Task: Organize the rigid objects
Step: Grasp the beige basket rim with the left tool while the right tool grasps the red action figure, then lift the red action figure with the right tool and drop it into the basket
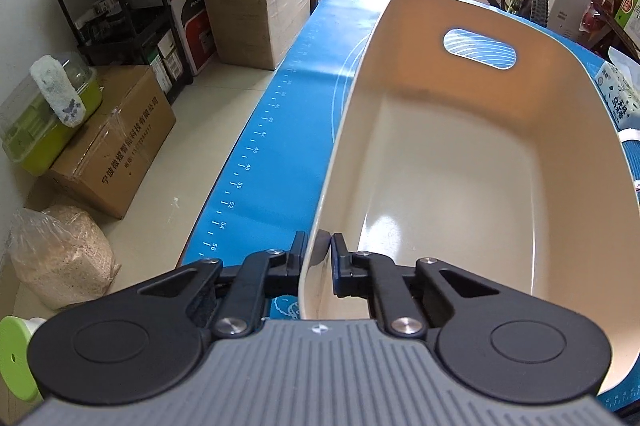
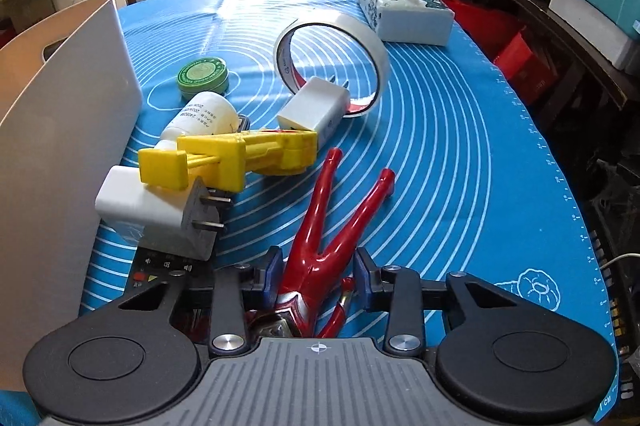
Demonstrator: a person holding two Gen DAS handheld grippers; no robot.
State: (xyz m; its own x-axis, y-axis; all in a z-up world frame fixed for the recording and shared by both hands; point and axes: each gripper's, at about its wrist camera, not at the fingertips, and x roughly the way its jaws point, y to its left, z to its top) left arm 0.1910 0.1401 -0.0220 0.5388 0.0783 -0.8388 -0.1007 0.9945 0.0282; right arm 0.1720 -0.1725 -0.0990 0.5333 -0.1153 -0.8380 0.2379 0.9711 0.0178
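Both grippers pitch steeply down toward the blue mat. Left gripper: jaws nearly closed, clamped on the near rim of the beige bin, one finger outside the wall, the other inside. Bin interior runs straight ahead of the jaws and is empty; the oval handle cutout sits in the far wall, mat pattern visible through it. Right gripper: jaws at a narrow-to-mid gap, straddling the hips of the red toy figure. The left pad looks to be touching the figure; can't tell if the right pad makes contact, so grip unconfirmed. Figure lies flat on the mat, legs pointing away ahead of the jaws, torso back under the gripper body. Left of the jaws: white plug adapter with prongs facing the figure, resting partly on a black remote. Ahead-left: yellow toy, a white bottle on its side behind it, then a green tin. Straight ahead: second white charger leaning into a clear tape roll. Far ahead-right: tissue box. In the right view the bin wall stands at far left of the jaws, just beside the adapter.
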